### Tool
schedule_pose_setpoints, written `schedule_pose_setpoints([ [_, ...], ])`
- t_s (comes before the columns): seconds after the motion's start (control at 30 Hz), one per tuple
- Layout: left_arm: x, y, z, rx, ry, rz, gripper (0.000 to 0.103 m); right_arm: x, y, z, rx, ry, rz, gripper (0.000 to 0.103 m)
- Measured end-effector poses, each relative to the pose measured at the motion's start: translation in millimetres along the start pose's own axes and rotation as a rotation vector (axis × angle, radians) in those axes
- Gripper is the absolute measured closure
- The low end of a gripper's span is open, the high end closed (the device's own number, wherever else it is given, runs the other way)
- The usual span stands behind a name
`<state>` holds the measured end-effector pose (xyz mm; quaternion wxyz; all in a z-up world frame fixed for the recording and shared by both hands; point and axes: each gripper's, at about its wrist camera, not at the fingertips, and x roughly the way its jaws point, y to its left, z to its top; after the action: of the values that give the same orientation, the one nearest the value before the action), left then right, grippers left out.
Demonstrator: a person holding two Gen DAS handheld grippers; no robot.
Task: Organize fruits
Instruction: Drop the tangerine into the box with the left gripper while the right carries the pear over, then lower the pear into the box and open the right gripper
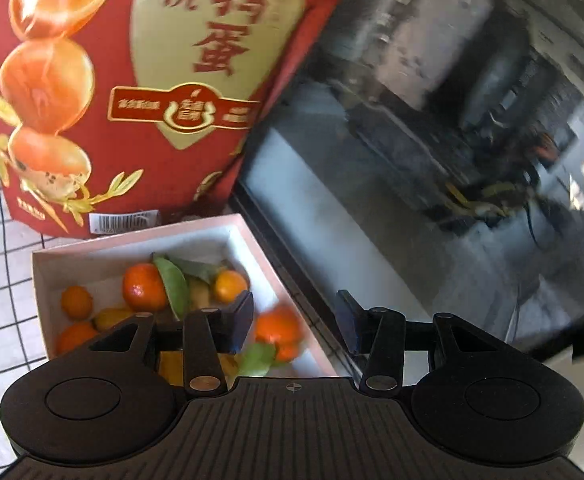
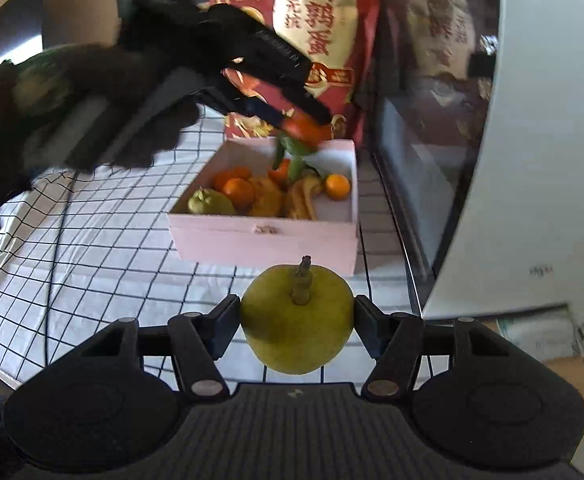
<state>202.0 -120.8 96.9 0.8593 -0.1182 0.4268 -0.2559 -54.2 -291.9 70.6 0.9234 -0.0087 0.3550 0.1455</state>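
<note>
With a leafy orange mandarin (image 2: 305,130) dropping from the spread left claw (image 1: 295,322) above the pale pink fruit box (image 2: 264,240), the right claw (image 2: 296,326) pinches a yellow-green pear (image 2: 295,332) over the checked tabletop (image 2: 92,232), likely next carried forward into the box.

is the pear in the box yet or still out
Out. The pear is gripped between the right gripper fingers, stem up, in front of the pink box above the checked cloth.

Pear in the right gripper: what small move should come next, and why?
Probably carry the pear forward, toward the pink box just ahead. The right gripper is clamped on it, the box already holds oranges, and the left gripper hovers over its far side, so aim for the near side.
</note>
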Motion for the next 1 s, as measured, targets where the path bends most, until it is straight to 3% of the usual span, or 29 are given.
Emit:
schedule_pose_setpoints([
  [0.13,-22,11,-8,-0.039,-0.061,0.006,0.053,3,-5,-7,0.031,0.023,-0.004,0.041],
  [0.33,-85,25,-59,-0.023,-0.15,0.163,0.053,14,-10,9,0.03,0.011,0.001,0.041],
  [0.53,-113,38,-124,-0.051,-0.083,0.283,0.053,39,-6,67,-0.024,-0.066,0.03,0.041],
  [0.67,-119,43,-160,-0.111,-0.04,0.286,0.053,83,2,120,0.002,-0.093,0.062,0.041],
  [0.83,-134,49,-184,-0.144,-0.035,0.321,0.053,163,19,174,0.128,-0.024,0.175,0.041],
  [1.0,-159,61,-200,-0.172,-0.053,0.4,0.053,232,41,193,0.142,0.045,0.192,0.041],
])
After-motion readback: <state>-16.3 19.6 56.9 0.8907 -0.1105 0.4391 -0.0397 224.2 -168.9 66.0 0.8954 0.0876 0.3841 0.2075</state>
